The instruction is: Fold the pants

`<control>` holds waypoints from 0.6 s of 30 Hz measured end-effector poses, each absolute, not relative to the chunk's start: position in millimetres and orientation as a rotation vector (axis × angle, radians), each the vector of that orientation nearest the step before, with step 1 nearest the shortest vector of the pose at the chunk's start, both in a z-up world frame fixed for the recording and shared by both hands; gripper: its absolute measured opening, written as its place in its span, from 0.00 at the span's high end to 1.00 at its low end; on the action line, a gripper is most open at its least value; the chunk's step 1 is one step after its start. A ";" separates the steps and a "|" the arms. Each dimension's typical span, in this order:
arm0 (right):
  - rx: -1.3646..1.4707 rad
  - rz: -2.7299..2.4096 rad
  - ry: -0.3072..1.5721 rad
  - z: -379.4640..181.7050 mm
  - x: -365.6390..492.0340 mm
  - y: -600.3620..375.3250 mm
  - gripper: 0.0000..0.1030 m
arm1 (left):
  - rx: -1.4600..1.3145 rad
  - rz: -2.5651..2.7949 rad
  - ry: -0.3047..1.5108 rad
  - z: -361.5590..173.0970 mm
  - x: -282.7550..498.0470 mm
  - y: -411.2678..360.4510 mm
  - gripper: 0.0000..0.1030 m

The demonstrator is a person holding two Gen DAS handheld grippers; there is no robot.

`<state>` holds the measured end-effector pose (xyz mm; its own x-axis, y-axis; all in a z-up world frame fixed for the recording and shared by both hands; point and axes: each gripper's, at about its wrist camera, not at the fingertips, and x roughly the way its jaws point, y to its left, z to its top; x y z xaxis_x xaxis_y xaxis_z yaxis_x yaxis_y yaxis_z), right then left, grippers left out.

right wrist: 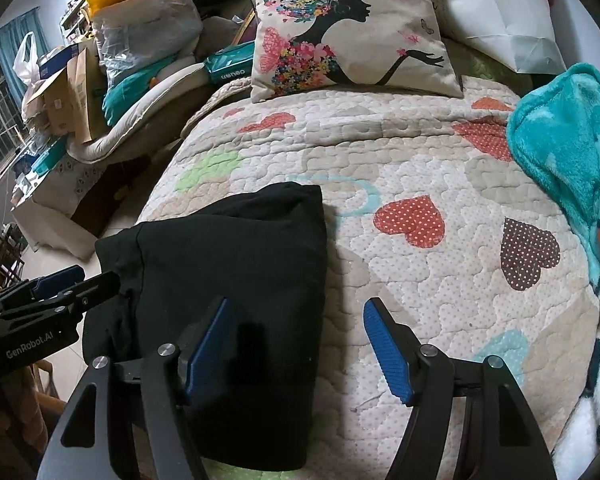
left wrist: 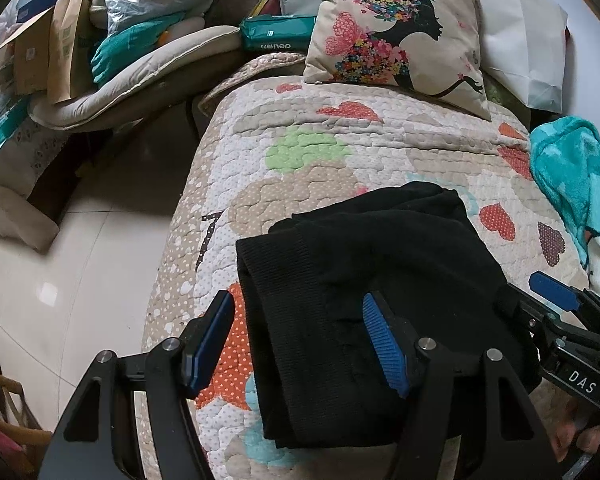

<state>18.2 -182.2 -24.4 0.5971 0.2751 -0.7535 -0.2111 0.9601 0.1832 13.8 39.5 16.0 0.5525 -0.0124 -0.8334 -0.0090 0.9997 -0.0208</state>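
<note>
The black pants lie folded into a compact rectangle on the heart-patterned quilt, near the bed's front left. They also show in the right wrist view. My left gripper is open over the pants' left edge, its jaws straddling the ribbed waistband. My right gripper is open over the pants' right edge, one finger above the cloth, the other above the quilt. Neither holds anything. Each gripper shows in the other's view, the right one and the left one.
A cushion printed with a flower woman leans at the head of the bed. A teal fleece blanket lies at the right edge. Boxes, bags and a cushion pad crowd the far left. Tiled floor runs left of the bed.
</note>
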 end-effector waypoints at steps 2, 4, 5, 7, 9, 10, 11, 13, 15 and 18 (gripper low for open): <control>0.078 0.282 0.888 -24.2 18.3 -182.0 0.28 | -0.025 -0.003 0.986 15.9 13.8 39.1 0.36; 0.077 0.283 0.889 -25.0 18.7 -181.9 0.28 | -0.024 -0.003 0.986 15.5 13.8 39.0 0.36; 0.078 0.281 0.890 -25.6 18.3 -181.5 0.28 | -0.024 -0.003 0.986 15.3 13.9 38.8 0.36; 0.078 0.280 0.892 -26.8 17.9 -181.0 0.28 | -0.026 -0.003 0.986 15.3 13.7 38.7 0.36; 0.078 0.278 0.894 -27.5 18.1 -180.9 0.28 | -0.035 -0.012 0.988 15.0 13.7 39.7 0.36; 0.079 0.277 0.895 -28.0 18.3 -181.0 0.28 | -0.048 -0.023 0.988 15.2 13.6 41.8 0.36; 0.081 0.276 0.896 -28.5 18.4 -181.4 0.28 | -0.067 -0.034 0.987 15.4 13.8 45.3 0.36; 0.082 0.278 0.897 -28.7 18.6 -182.1 0.28 | -0.132 -0.051 0.985 17.3 15.7 58.7 0.36; 0.090 0.279 0.895 -27.9 19.5 -184.0 0.28 | -0.269 -0.052 0.971 20.5 16.8 84.4 0.36; 0.107 0.280 0.891 -26.4 20.6 -187.2 0.28 | -0.396 -0.040 0.948 22.7 16.7 114.4 0.36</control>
<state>20.6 -187.2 -26.4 0.5953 0.2844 -0.7515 -0.1961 0.9584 0.2073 16.7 114.4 22.7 0.5882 -0.2049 -0.7823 -0.1389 0.9274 -0.3473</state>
